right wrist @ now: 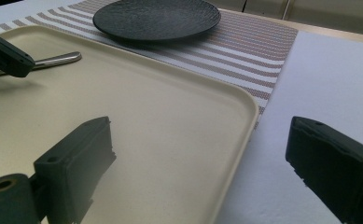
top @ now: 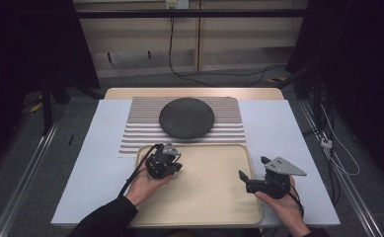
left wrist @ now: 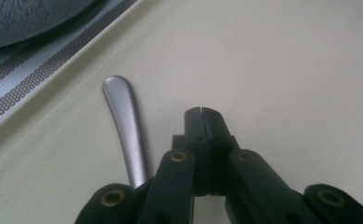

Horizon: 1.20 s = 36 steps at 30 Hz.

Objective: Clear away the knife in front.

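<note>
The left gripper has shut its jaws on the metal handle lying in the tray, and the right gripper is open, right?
Not quite. The left gripper is shut, but on nothing: in the left gripper view the metal handle lies beside the closed jaws, not between them. It does lie in the tray, and the right gripper is open.

I see a white tabletop (top: pixel 86 163) carrying two things directly: a striped placemat (top: pixel 139 133) toward the far edge, and a cream tray (top: pixel 214 192) at my near edge, its far rim overlapping the placemat's near side.
</note>
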Tool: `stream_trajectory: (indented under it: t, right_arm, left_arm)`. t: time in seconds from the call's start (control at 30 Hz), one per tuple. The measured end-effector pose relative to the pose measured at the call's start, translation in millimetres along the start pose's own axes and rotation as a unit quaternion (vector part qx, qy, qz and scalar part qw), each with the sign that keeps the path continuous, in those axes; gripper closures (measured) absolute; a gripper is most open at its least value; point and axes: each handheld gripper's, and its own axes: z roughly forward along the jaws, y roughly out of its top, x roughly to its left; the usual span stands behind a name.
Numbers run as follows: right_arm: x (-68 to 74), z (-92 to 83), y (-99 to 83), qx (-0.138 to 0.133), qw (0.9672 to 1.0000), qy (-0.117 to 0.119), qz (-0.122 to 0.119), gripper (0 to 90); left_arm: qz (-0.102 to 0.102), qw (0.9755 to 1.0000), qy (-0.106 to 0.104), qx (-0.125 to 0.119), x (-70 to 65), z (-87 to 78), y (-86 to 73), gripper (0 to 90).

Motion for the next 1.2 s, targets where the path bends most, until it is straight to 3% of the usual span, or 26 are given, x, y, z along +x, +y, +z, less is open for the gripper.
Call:
stream_trajectory:
  t: [0.1, 0.87, 0.9, 0.93, 1.2]
  right_arm:
    - [0.0, 0.0, 0.0, 0.0, 1.0, 0.0, 0.0, 7.3]
    - [0.4, 0.0, 0.0, 0.001, 1.0, 0.001, 0.0, 7.3]
    - [0.5, -0.1, 0.0, 0.001, 1.0, 0.001, 0.0, 7.3]
    - [0.5, 0.0, 0.0, 0.001, 1.0, 0.001, 0.0, 7.3]
    - [0.6, 0.0, -0.1, 0.002, 1.0, 0.002, -0.001, 7.3]
  left_arm:
    - [0.003, 0.9998, 0.009, 0.015, 3.0, 3.6, -1.7, 90.0]
    - [-0.015, 0.9993, 0.024, 0.025, 18.5, -1.8, -6.0, 90.0]
    - [-0.018, 0.9989, 0.035, 0.026, 17.8, -1.9, -6.0, 90.0]
    - [-0.02, 0.9993, 0.023, 0.023, 19.4, -1.7, -6.4, 90.0]
    - [-0.025, 0.999, 0.028, 0.025, 21.9, -4.4, -9.0, 90.0]
